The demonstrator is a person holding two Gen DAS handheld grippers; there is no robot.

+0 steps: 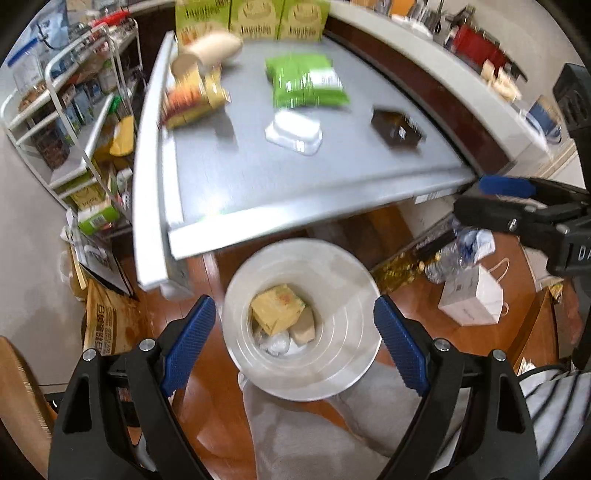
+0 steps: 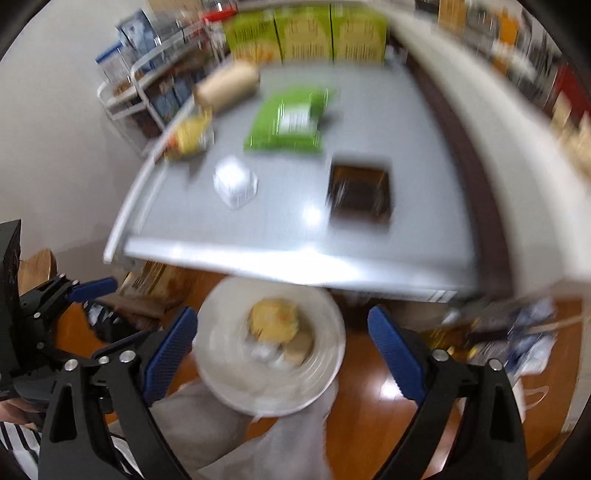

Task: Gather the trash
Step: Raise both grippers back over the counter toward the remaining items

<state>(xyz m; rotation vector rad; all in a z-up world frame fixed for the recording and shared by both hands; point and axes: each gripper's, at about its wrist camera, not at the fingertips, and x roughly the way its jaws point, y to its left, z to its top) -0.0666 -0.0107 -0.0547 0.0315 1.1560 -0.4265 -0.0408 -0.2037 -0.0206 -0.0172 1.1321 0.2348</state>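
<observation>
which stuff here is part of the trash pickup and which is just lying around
Job: white bin holding a yellow box; on the grey table: green packet, white tray, dark box, yellow wrapper.

Lying about: green cartons, shelf rack, white paper bag.

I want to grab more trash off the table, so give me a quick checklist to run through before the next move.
1. Left gripper open, nothing held: ok.
2. Right gripper open, nothing held: ok.
3. Bin has room; yellow box lies at the bottom: ok.
4. Trash left on table: green packet, white tray, dark box: not ok.
5. Whether the paper roll is trash: cannot tell.
</observation>
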